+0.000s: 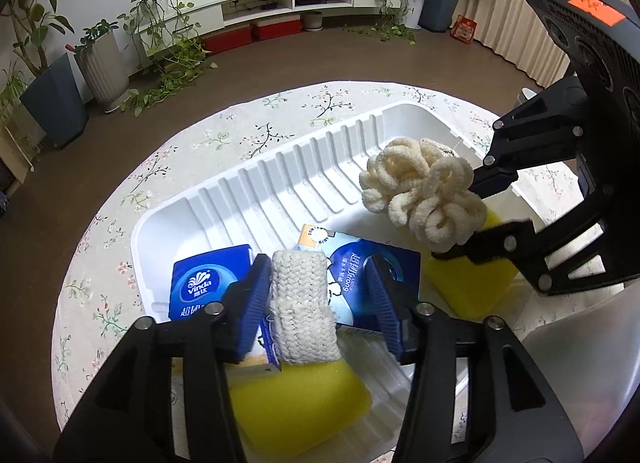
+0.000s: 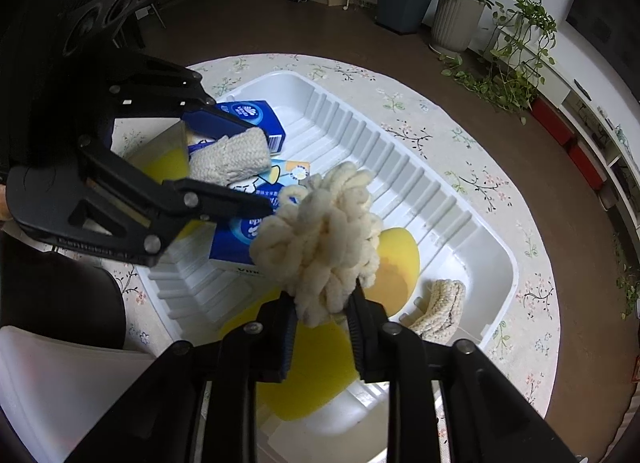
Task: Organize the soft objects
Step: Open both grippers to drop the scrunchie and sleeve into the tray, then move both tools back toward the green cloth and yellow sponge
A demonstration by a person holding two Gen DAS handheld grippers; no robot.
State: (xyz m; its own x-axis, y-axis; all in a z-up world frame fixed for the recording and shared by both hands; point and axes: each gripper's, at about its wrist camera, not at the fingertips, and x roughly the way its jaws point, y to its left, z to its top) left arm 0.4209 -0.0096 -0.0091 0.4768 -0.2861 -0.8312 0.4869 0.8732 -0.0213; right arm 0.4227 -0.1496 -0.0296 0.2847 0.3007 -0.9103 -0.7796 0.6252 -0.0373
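Left wrist view shows the round table under a floral cloth, carrying a white ribbed tray that fills the middle. Inside lie two yellow sponges, one at 6 o'clock and one at 4 o'clock, and two blue tissue packs near centre. The left claw stands partly wide; its left pad touches the knitted cream pad resting on the sponge and packs, its right pad stands clear, so the grip looks released. At 3 o'clock the right claw pinches the looped cream scrubber above the tray; the right wrist view shows both pads against its base, and a second knitted pad at 4 o'clock. To finish well, I would lower the scrubber onto a bare ribbed patch before widening, and lift the left claw straight out without dragging the knit.
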